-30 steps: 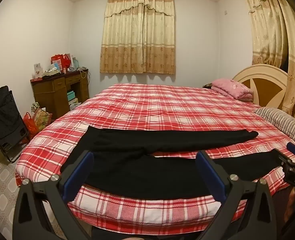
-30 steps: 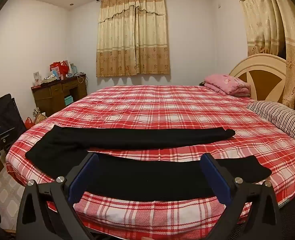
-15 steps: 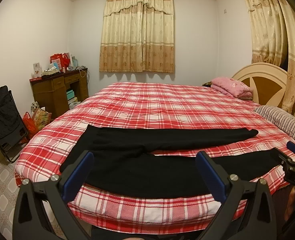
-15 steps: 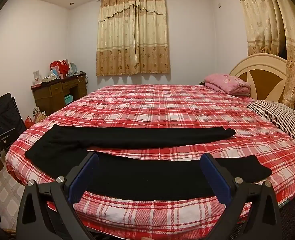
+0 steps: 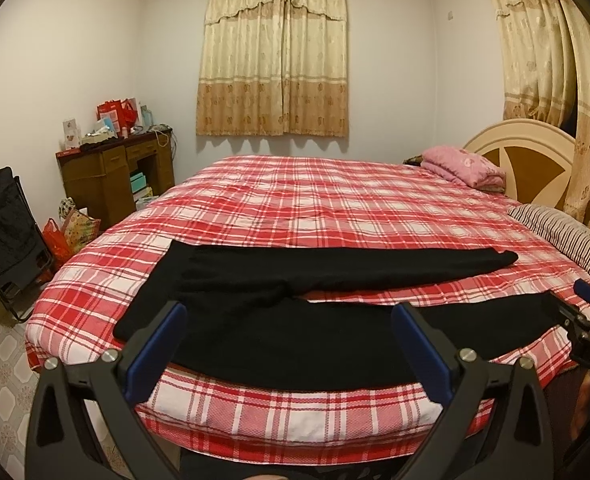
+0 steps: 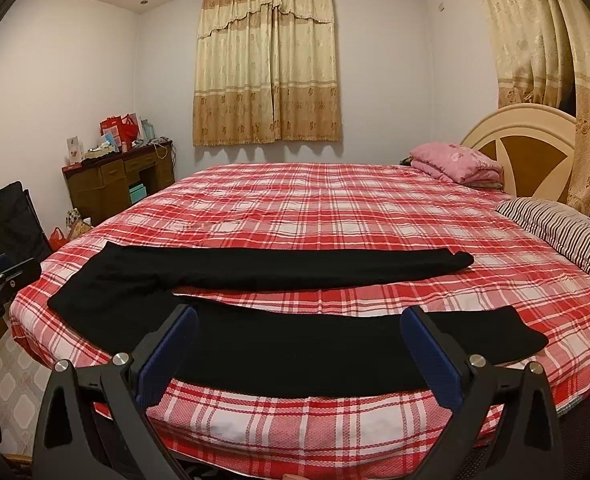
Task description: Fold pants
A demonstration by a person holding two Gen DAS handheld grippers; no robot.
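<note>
Currently, pants (image 5: 295, 332) lie unfolded on the bed (image 5: 335, 208), both tools, left (image 5: 289, 338) and right (image 6: 299, 344), wide open and empty; next, grip the 6 o'clock leg.

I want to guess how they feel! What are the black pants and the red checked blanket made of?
The black pants look like soft, matte knit cloth, maybe stretchy: they lie limp, without shine. The red checked blanket looks like woven cotton, with a bumpy weave visible at its front edge. Both are guesses.
</note>
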